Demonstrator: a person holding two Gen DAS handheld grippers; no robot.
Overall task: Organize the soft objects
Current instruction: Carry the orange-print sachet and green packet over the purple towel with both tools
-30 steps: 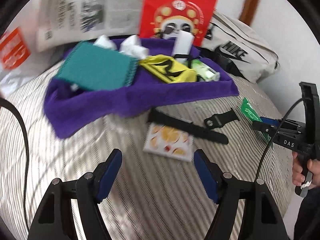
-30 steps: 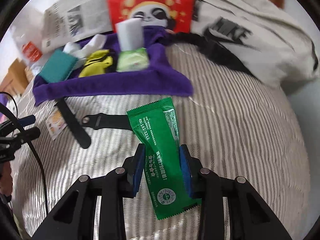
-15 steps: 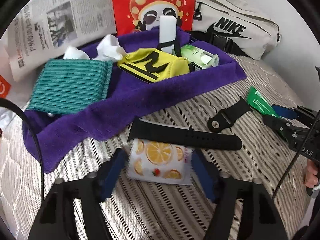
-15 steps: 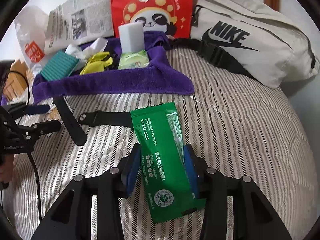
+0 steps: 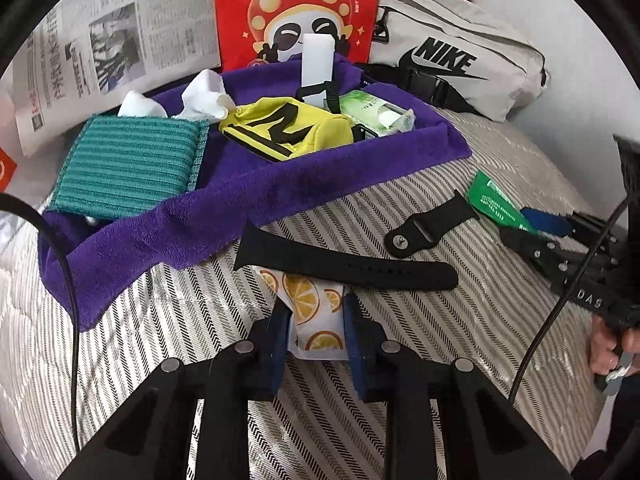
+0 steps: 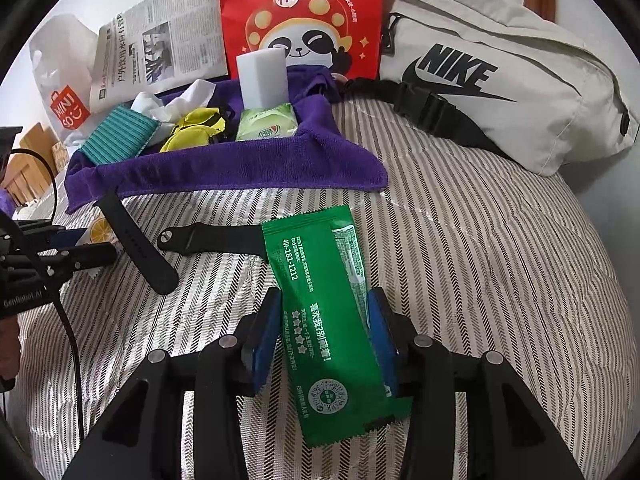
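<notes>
My left gripper (image 5: 316, 312) is shut on a white wipe packet with orange slices (image 5: 310, 312), which lies on the striped bed with its far end under a long black strap (image 5: 348, 266). My right gripper (image 6: 324, 312) is shut on a green packet (image 6: 320, 300) that overlaps a short black strap (image 6: 212, 238). The purple towel tray (image 5: 224, 208) behind holds a teal cloth (image 5: 128, 164), a yellow pouch (image 5: 288, 128), white tissues (image 5: 204, 94), a green wipe pack (image 5: 376, 110) and a white sponge block (image 5: 318, 62).
A red panda bag (image 5: 296, 12), a newspaper (image 5: 100, 48) and a beige Nike bag (image 5: 456, 56) stand behind the tray. A Miniso bag (image 6: 64, 92) lies at the far left. The bed edge falls away on the right.
My left gripper moved forward over the orange-slice packet and closed on it, squeezing it narrower. My right gripper kept its hold on the green packet and barely moved.
</notes>
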